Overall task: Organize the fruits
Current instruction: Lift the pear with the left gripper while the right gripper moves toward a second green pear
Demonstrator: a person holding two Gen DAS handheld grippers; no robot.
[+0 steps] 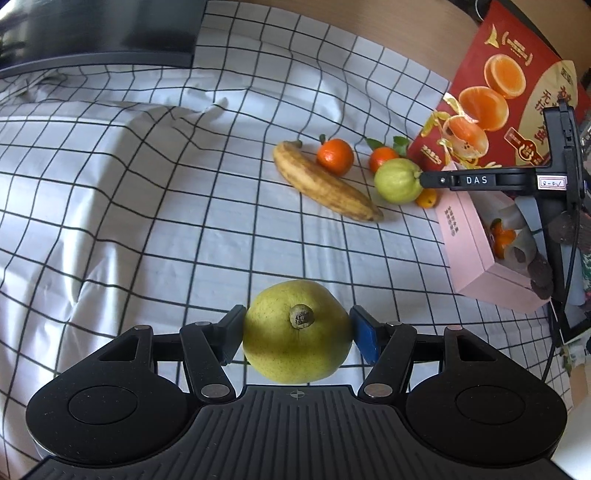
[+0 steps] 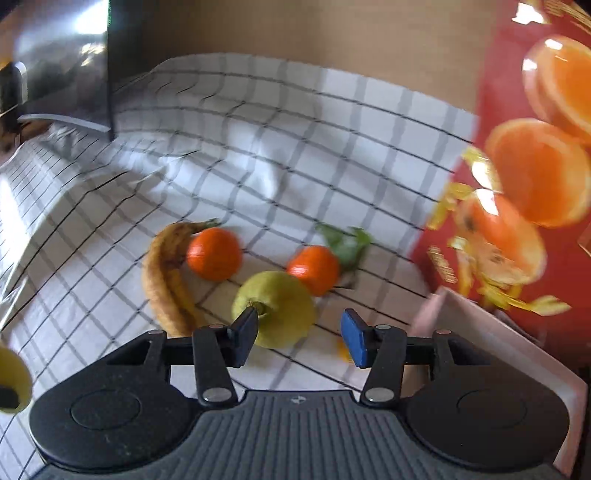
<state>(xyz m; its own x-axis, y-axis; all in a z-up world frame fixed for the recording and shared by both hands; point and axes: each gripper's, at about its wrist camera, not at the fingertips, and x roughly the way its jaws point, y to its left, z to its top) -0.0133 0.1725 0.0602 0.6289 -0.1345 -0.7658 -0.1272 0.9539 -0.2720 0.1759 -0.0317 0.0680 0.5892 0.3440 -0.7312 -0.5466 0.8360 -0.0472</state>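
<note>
My left gripper (image 1: 297, 332) is shut on a yellow-green pear (image 1: 297, 330), held above the checked cloth. Farther off lie a spotted banana (image 1: 325, 182), two tangerines (image 1: 335, 156) (image 1: 382, 158) and a pale green guava (image 1: 398, 181). My right gripper (image 2: 299, 334) is open, hovering just above the guava (image 2: 275, 308); its left finger (image 2: 243, 332) is at the guava's stem end, the right pad stands apart. The right gripper shows side-on in the left wrist view (image 1: 424, 180), its tip at the guava. The banana (image 2: 166, 280) and tangerines (image 2: 214, 253) (image 2: 314, 269) lie beyond.
A pink box (image 1: 476, 251) holding a tangerine stands at the right, with its corner in the right wrist view (image 2: 498, 339). A red orange-printed carton (image 1: 517, 88) stands behind it. A small orange fruit (image 1: 427, 199) lies by the guava. A dark monitor (image 1: 92, 29) sits at the far left.
</note>
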